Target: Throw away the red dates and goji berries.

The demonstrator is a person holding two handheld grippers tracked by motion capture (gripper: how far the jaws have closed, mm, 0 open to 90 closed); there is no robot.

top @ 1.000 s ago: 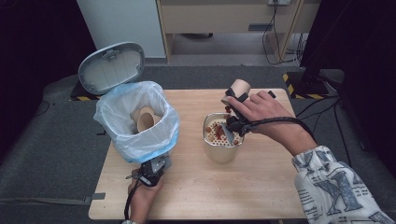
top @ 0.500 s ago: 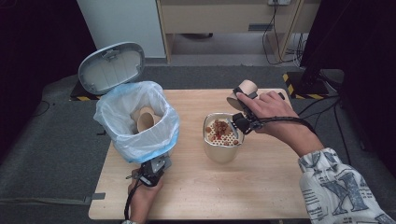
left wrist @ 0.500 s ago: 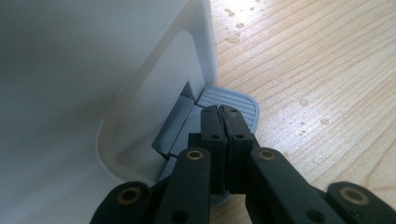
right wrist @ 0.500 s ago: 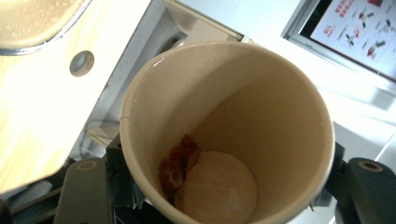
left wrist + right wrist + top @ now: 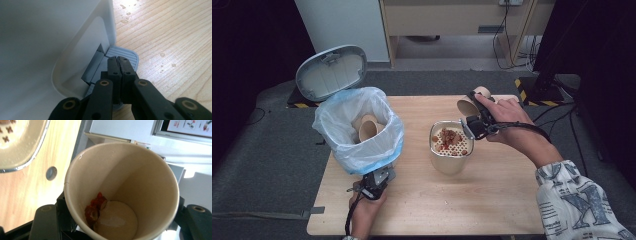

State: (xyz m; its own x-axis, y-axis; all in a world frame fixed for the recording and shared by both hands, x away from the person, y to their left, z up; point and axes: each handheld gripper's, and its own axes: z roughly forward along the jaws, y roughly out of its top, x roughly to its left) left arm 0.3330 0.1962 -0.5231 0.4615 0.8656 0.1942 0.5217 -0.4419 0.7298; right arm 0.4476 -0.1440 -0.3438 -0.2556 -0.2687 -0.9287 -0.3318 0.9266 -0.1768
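High view: right gripper clamps a paper cup tilted beside the strainer pot, the open bin lying well to its left, where the shut left gripper seemingly presses the pedal.

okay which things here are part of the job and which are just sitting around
In use: paper cup with red scraps, held in right gripper; strainer pot; bin; bin pedal under shut left gripper.

Just there: cabinet, cables.
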